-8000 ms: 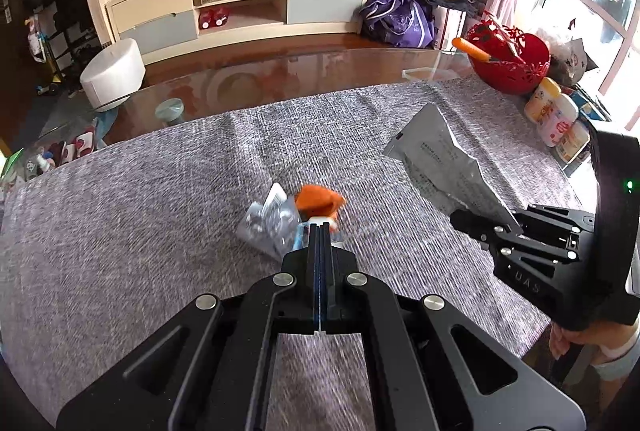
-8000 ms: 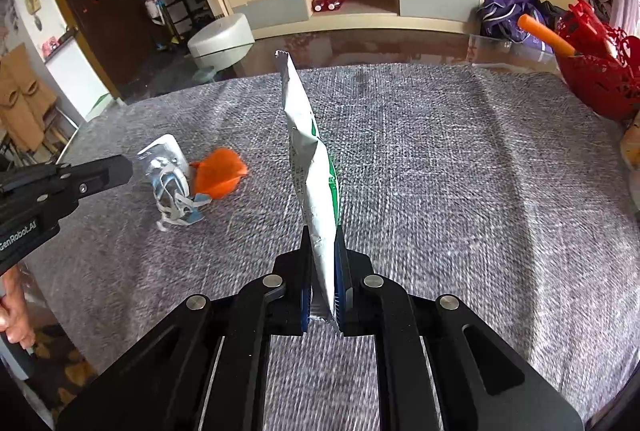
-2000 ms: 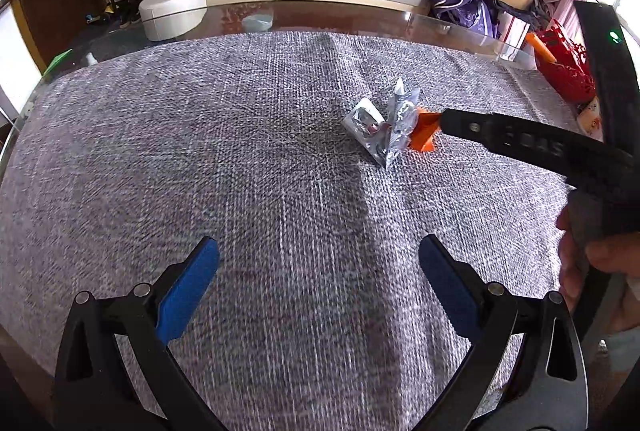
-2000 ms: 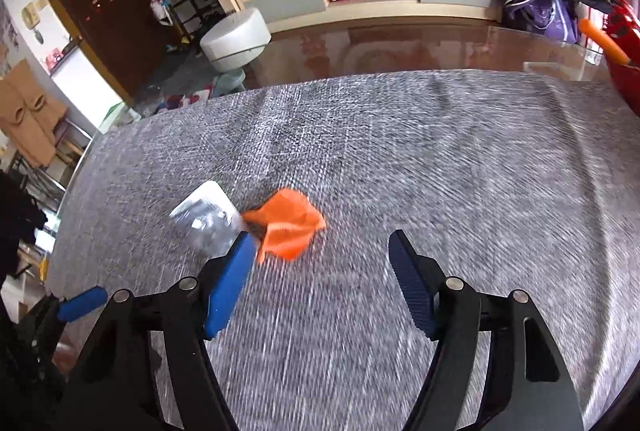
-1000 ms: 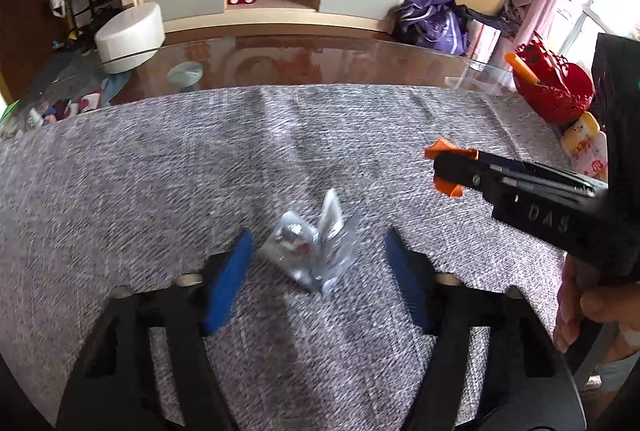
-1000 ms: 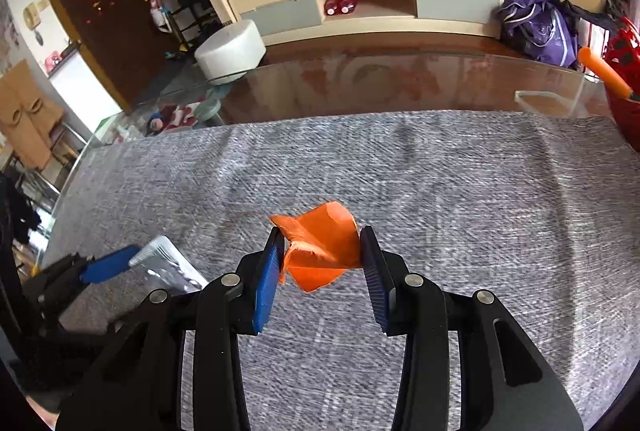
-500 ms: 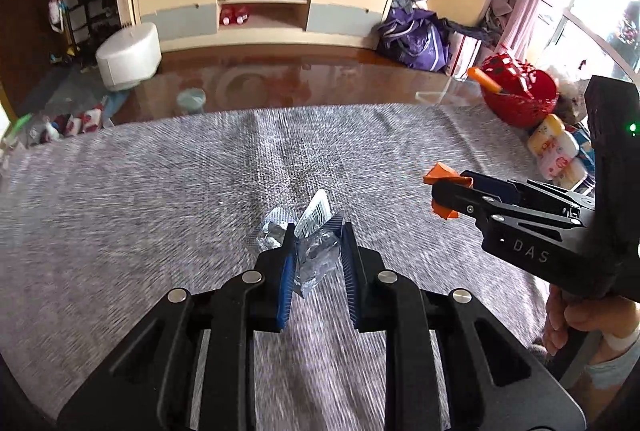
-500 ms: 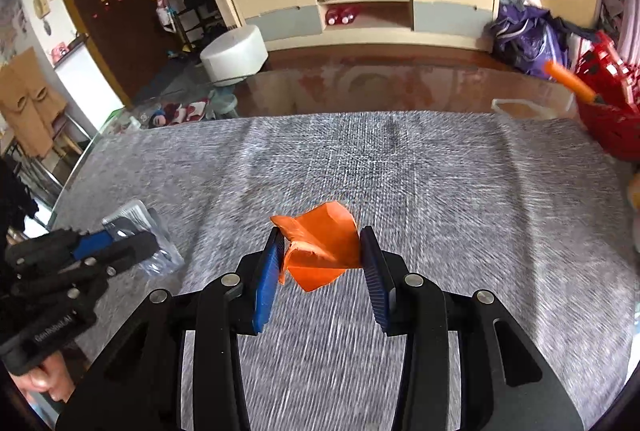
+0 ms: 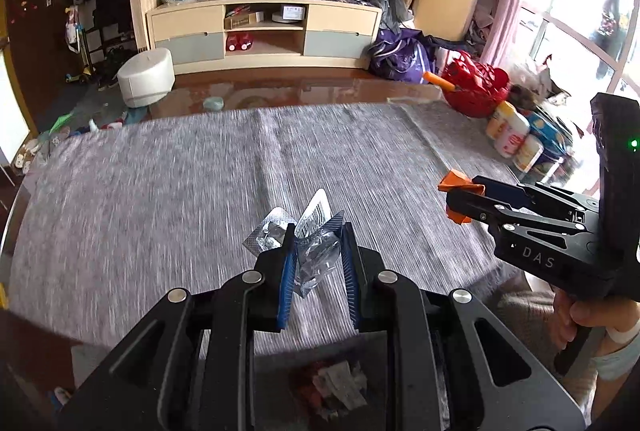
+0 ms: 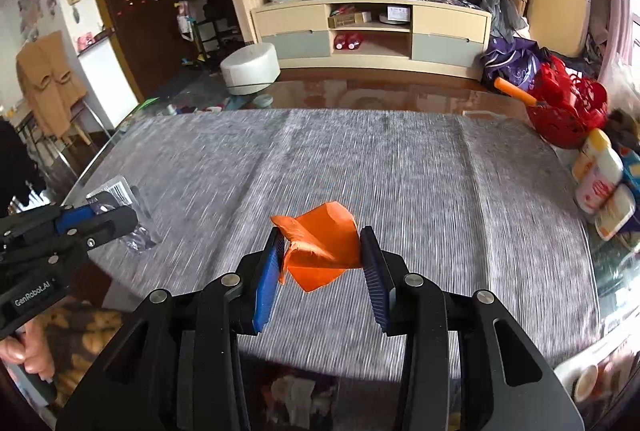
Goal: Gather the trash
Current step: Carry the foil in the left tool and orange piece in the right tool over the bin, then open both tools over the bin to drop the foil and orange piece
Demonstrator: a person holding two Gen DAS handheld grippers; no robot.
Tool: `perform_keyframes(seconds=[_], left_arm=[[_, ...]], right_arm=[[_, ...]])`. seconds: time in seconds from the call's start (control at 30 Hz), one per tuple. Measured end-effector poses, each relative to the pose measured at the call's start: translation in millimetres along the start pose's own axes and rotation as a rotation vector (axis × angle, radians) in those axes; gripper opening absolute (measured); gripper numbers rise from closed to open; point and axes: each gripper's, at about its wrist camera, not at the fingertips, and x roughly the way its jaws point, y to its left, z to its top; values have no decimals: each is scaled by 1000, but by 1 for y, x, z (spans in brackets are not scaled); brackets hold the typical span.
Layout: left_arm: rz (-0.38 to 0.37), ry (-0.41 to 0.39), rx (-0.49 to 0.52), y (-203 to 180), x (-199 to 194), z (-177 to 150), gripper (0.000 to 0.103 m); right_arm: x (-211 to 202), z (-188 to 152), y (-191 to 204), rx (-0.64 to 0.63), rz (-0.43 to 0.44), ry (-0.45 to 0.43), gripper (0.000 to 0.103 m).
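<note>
My left gripper [image 9: 316, 255] is shut on a crumpled clear and silver blister pack [image 9: 310, 243] and holds it above the near edge of the grey tablecloth [image 9: 200, 171]. My right gripper [image 10: 322, 251] is shut on a crumpled orange wrapper [image 10: 320, 247], also lifted near the table's front edge. The right gripper with its orange wrapper [image 9: 454, 187] shows at the right of the left wrist view. The left gripper with its pack [image 10: 116, 195] shows at the left of the right wrist view. Below both grippers a bin with trash [image 9: 332, 387] shows under the table edge.
A red basket [image 9: 476, 87] with an orange-handled tool, and several bottles [image 9: 512, 135], stand at the table's right end. Bare glossy wood [image 9: 300, 87] lies beyond the cloth. A TV cabinet [image 9: 264, 31] and a white stool [image 9: 146, 75] stand behind.
Both grippers closed on their trash about a second ago, then lifted and pulled back toward the near table edge. The bin below has come into view.
</note>
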Motion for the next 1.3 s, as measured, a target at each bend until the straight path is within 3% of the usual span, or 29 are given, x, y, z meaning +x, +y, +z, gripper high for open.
perform_keyframes(seconds=[0.37,0.8,1.07,1.3], left_arm=[[-12,54,22,-26,-22,-91,20],[-38,214,-38,-12,24,-189,21],[-47,319,-57,-12,63,-224,21],[-73,383,-47,-18,85,-241,21]], right_arm=[[-23,-85,13,19,17,41,40],[13,-163,19,96,55,167,40],[59,-203,16,132,45,275,40],[82,-214,15,145,47,346,41]])
